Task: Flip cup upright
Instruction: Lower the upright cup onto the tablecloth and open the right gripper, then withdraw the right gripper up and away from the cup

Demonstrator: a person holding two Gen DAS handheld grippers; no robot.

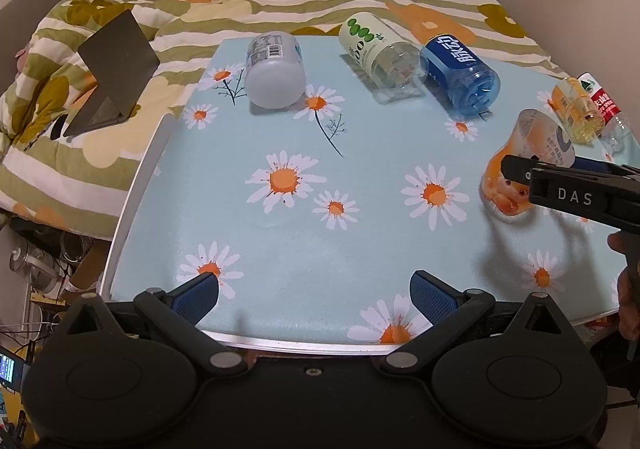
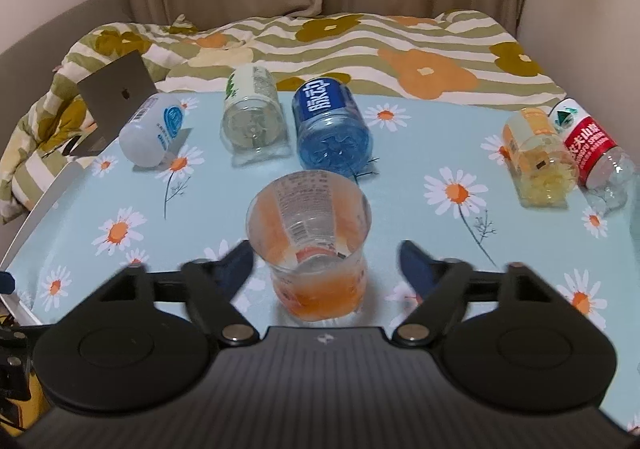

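— Orange and clear plastic, that cup (image 2: 310,245): is it standing on the daisy-print light-blue tablecloth (image 2: 400,177)?

— Yes, mouth up, leaning a little, small print on its label too fine to read. The right gripper (image 2: 326,263) has its blue-padded fingers (image 2: 236,263) spread wide on either side of it, and I cannot see either one touching.

— And the left gripper (image 1: 314,295)?

— Also spread apart, low over the near edge of the cloth, well away from the cup (image 1: 528,161). From there the right tool's black arm shows the letters "DAS".

— Any other writing?

— A blue cut-off bottle (image 2: 330,125) on its side bears white Chinese characters. A red-labelled clear bottle (image 2: 596,153) has white characters beside a green triangle logo. A white bottle (image 1: 274,69) on its side shows a barcode. A grey laptop (image 2: 120,97) on the striped flower quilt (image 2: 400,49) carries the Apple mark.
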